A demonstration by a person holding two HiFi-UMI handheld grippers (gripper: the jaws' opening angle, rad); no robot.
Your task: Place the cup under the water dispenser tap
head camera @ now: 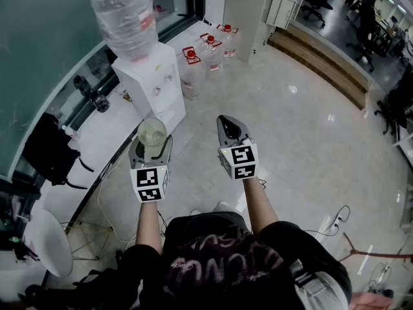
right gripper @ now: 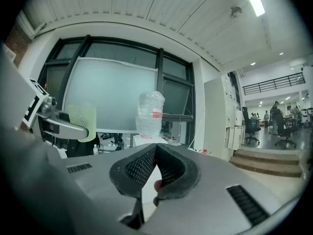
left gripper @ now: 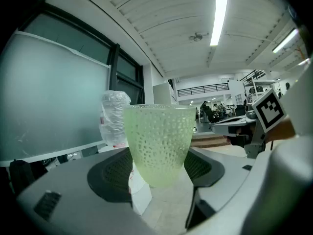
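Left gripper [head camera: 151, 152] [left gripper: 159, 169]: jaws spread wide, pads pinching the lower sides of the cup [head camera: 152, 133] [left gripper: 159, 141]. Cup: pale green, translucent, dimpled, upright, rim up, carried in the air above the floor [head camera: 290, 134]. It is short of the dispenser [head camera: 158, 86], which stands ahead beside the window wall and apart from it. Dispenser: white cabinet with an inverted clear bottle [head camera: 126, 18] [left gripper: 115, 119] [right gripper: 149, 114] on top; the tap cannot be made out. Right gripper [head camera: 226, 123] [right gripper: 155, 153]: jaws pressed together at the tips, nothing between the pads. It is held beside the left gripper, roughly level, touching nothing. Spare jugs [head camera: 210, 50] with red caps stand on the floor past the dispenser.
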